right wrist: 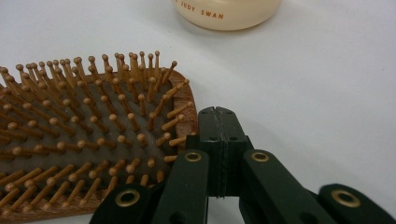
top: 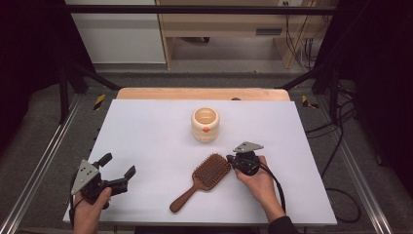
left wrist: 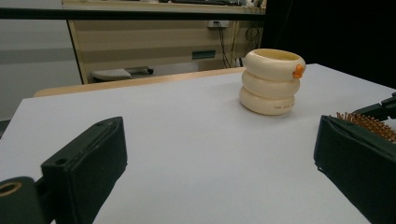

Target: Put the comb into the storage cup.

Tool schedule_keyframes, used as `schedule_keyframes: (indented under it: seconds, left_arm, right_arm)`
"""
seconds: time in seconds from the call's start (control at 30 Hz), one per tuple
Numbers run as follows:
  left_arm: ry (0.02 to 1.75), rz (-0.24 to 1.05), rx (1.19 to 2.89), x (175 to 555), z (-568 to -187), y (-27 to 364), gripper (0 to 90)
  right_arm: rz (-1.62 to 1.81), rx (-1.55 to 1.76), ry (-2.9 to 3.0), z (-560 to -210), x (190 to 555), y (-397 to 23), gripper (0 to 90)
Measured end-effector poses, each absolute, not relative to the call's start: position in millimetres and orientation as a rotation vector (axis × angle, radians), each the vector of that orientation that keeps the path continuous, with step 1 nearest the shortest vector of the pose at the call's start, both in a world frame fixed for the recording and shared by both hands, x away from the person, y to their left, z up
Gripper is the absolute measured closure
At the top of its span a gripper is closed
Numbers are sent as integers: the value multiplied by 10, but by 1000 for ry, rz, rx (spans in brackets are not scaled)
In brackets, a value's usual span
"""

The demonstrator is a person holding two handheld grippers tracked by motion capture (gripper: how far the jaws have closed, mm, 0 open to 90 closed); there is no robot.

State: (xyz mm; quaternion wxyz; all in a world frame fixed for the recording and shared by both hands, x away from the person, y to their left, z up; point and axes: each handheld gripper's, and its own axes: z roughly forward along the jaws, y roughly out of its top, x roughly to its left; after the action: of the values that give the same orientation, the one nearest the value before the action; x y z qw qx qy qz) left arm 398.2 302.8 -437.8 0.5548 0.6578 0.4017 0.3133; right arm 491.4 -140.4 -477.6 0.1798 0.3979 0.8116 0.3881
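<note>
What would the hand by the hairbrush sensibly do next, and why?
Probably open the right gripper: its jaws are pressed together with nothing between them, right beside the hairbrush head's edge. Shut jaws cannot take hold of the brush lying bristles-up on the table.

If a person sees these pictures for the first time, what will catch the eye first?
Probably the wooden hairbrush, lying bristles up near the front of the white table, with the shut right gripper right at the edge of its head. Next comes the cream ringed pot with an orange knob, standing alone behind the brush. The left gripper waits open at the table's front left.
</note>
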Motion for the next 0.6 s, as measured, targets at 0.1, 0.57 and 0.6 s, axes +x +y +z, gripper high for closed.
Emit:
schedule_keyframes:
  seconds: [0.1, 0.57, 0.6]
  left_arm:
    - [949, 739, 1555, 3985, -4380, 3029, 28]
    - [949, 741, 1556, 3981, -4375, 3031, 28]
    - [949, 741, 1556, 3981, -4375, 3032, 28]
  right_arm:
    - [1103, 1138, 2295, -4777, 4900, -1408, 900]
    - [1106, 1163, 2314, -4765, 4733, -1338, 900]
    - [1110, 1164, 2319, -4764, 4708, -1311, 900]
